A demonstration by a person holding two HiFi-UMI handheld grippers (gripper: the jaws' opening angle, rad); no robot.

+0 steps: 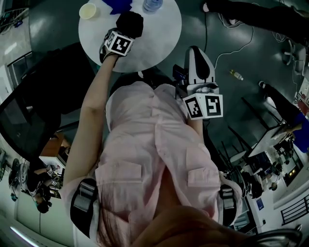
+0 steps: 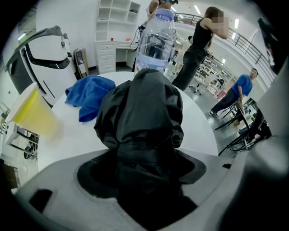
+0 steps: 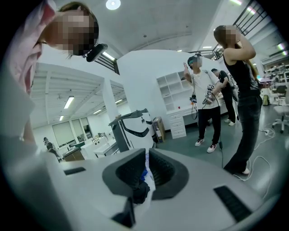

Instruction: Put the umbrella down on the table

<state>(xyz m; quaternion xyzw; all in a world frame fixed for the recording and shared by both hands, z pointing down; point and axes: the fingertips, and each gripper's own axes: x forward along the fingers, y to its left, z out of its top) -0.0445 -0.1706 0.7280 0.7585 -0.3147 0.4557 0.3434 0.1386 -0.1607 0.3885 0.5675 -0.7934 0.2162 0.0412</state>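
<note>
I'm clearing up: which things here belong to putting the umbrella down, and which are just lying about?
Job: black folded umbrella, left gripper holding it, round white table.
Lying about or idle: blue cloth, water bottle, yellow cup, right gripper shut on white strip.

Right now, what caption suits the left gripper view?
Left gripper shut on a black folded umbrella over the white round table, with blue cloth, water bottle and yellow cup behind.

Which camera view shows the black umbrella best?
The left gripper view: the umbrella fills the frame, gripped in the left tongs over the table. The head view shows only a small dark bundle. The right gripper view misses it; the right tongs pinch a white-blue strip.
</note>
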